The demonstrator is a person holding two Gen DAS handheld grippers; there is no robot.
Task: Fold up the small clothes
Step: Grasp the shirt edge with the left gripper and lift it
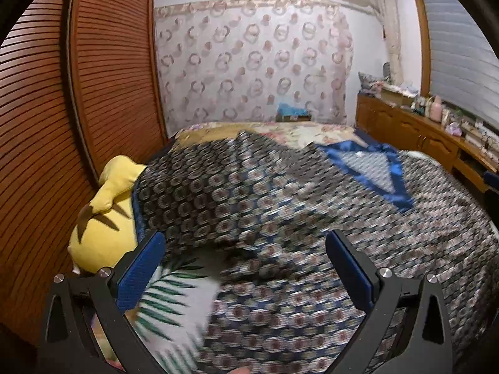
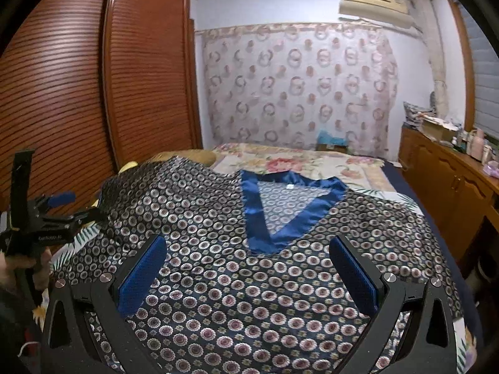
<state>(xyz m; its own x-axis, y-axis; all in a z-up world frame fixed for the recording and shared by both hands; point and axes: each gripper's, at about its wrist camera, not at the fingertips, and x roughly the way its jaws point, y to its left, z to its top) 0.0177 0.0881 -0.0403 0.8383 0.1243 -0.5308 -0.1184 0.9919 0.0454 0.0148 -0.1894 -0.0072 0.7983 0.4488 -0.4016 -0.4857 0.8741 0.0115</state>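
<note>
A dark silky top with a round floral print [image 2: 237, 280] and a blue V-neck band [image 2: 290, 218] lies spread on the bed, neck away from me. It also shows, blurred, in the left wrist view [image 1: 265, 224]. My right gripper [image 2: 248, 255] is open and empty just above the top's middle. My left gripper [image 1: 244, 249] is open and empty over the top's left part, above a lifted fold. From the right wrist view the left gripper [image 2: 64, 207] sits at the top's left sleeve edge.
A yellow plush toy [image 1: 106, 218] lies at the bed's left edge beside the slatted wooden wardrobe [image 1: 62, 109]. A palm-leaf sheet [image 1: 174, 305] shows under the top. A floral bedcover [image 2: 296, 162] lies beyond. A wooden cabinet [image 2: 449, 184] with clutter runs along the right.
</note>
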